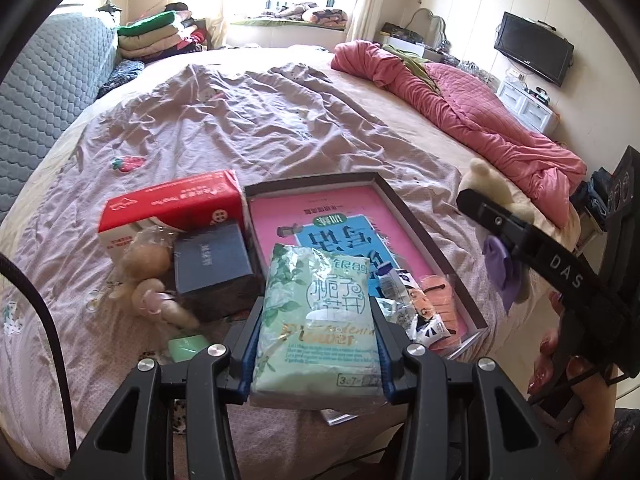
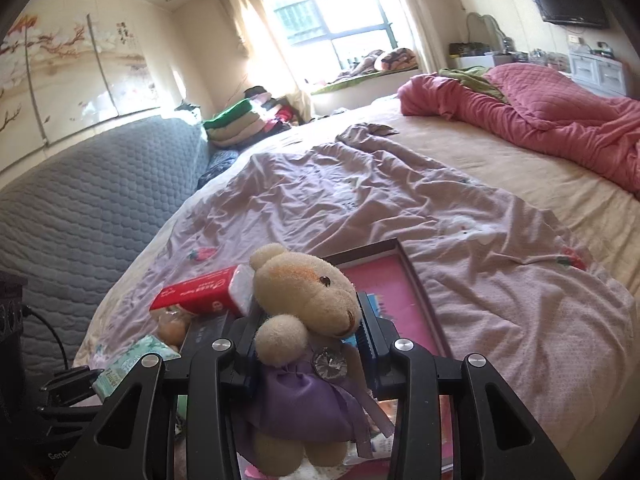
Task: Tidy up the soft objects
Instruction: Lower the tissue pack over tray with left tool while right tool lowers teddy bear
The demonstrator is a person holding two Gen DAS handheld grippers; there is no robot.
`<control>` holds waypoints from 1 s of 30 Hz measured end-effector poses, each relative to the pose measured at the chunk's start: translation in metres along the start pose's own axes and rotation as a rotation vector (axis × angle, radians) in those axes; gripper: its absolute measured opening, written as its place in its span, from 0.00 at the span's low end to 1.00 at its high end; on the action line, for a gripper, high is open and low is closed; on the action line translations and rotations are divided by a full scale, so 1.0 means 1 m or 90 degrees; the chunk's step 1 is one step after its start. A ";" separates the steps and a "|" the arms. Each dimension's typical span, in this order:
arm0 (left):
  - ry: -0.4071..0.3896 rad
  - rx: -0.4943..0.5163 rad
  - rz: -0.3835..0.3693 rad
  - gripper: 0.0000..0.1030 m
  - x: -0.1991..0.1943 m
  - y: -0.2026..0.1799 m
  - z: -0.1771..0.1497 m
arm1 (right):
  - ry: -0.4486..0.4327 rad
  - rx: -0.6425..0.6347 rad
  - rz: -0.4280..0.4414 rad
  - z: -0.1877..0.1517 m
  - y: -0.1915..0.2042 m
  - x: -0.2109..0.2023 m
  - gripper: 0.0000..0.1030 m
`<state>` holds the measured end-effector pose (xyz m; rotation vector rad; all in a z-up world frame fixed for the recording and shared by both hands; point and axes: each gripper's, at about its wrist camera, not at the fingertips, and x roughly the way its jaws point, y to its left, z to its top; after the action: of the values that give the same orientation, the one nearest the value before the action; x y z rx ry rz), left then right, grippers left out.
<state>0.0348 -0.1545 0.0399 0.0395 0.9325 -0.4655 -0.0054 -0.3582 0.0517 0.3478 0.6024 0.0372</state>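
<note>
The left gripper is clamped part-way on a green tissue pack, held above the bed's near edge; the right gripper pinches a plush bear at the body; the shallow box lies just beyond; both should probably be lowered flat before the jaws let go, clear of the red tissue pack on the left.

"DAS" on right gripper arm (tissue pack print unclear).

I see a green leafy tissue pack, a cream teddy bear in a purple dress, a red box and a pink blanket.
</note>
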 end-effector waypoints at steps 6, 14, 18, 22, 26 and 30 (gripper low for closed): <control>0.032 0.019 0.005 0.44 0.021 -0.010 -0.008 | -0.001 0.022 -0.013 0.001 -0.016 -0.001 0.39; 0.085 0.042 0.010 0.44 0.058 -0.018 -0.029 | 0.012 0.033 -0.022 -0.006 -0.027 0.006 0.39; 0.100 0.053 0.011 0.44 0.071 -0.024 -0.035 | 0.025 0.032 -0.029 -0.010 -0.030 0.012 0.39; 0.105 0.059 0.012 0.44 0.079 -0.028 -0.036 | 0.035 0.025 -0.032 -0.014 -0.031 0.018 0.39; 0.109 0.060 0.009 0.44 0.086 -0.031 -0.036 | 0.045 0.024 -0.029 -0.016 -0.034 0.023 0.39; 0.110 0.064 0.008 0.44 0.091 -0.034 -0.035 | 0.052 0.026 -0.032 -0.019 -0.037 0.028 0.39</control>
<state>0.0404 -0.2111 -0.0468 0.1784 1.0765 -0.5022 0.0042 -0.3838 0.0098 0.3723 0.6936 -0.0099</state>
